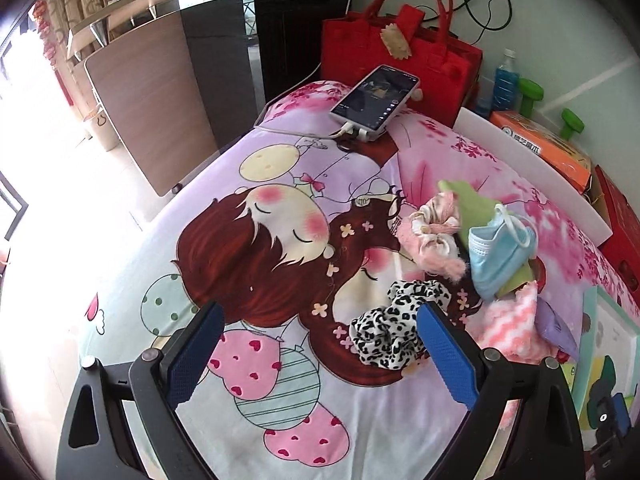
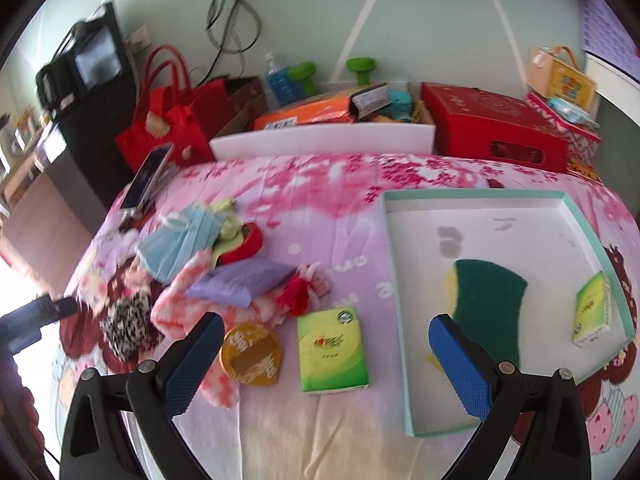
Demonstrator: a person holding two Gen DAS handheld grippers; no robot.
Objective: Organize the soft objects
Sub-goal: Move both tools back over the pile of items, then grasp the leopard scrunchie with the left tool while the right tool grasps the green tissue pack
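Green scouring sponge (image 2: 490, 300) and a tissue pack (image 2: 593, 309) lie in the shallow box (image 2: 472, 196); leopard scrunchie (image 1: 394, 330), mask (image 1: 498, 256) heaped on bedsheet (image 1: 352, 420); left gripper (image 1: 318, 350) wide open, empty; right gripper (image 2: 326, 360) wide open, empty.

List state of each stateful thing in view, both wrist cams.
left gripper: open, empty
right gripper: open, empty
tray: open-topped, holds sponge and one tissue pack
second tissue pack: flat on sheet, outside tray
phone: screen on, cable plugged in
face mask: crumpled on pile
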